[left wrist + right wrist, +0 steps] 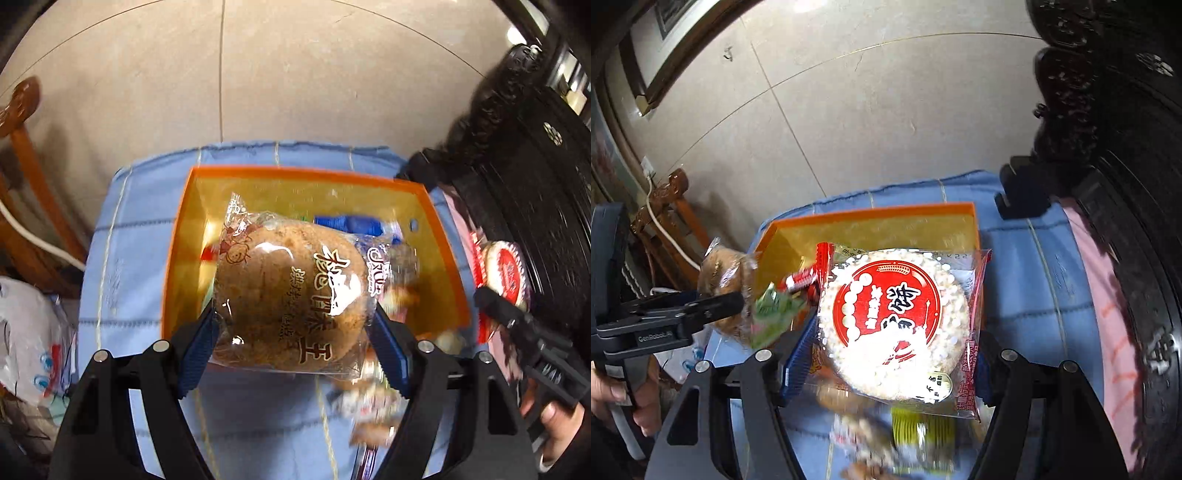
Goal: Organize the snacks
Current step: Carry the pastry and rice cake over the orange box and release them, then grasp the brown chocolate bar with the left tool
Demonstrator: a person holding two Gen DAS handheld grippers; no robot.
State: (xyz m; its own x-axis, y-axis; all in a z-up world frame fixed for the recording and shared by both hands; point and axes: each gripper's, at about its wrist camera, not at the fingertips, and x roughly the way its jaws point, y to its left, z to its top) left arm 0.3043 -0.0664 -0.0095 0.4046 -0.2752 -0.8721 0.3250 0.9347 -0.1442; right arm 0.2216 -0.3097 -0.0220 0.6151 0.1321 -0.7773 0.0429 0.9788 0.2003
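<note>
Blue ribbed pads of the left gripper (295, 332) press on both sides of a clear-wrapped brown round cake (286, 291), held up over the near edge of the orange tray (448, 258). The packet's long axis runs away from the camera toward the tray's far left corner, and its large white Chinese characters read along that axis; the last looks like "王". A purple-and-white packet (376, 266) peeks out beside it, its lettering too distorted to read.

In the right wrist view the right gripper (886, 365) is likewise closed around a flat round rice cracker (894, 325) in clear wrap with red edges, its red disc label bearing white characters, tilted toward the tray's far right corner. On the side of the left gripper's body the word "GenRobot" can be made out.

Loose snacks lie blurred on the blue checked cloth (1027, 258) below; inside the tray sit a red packet (809, 277) and a green one (775, 310).
</note>
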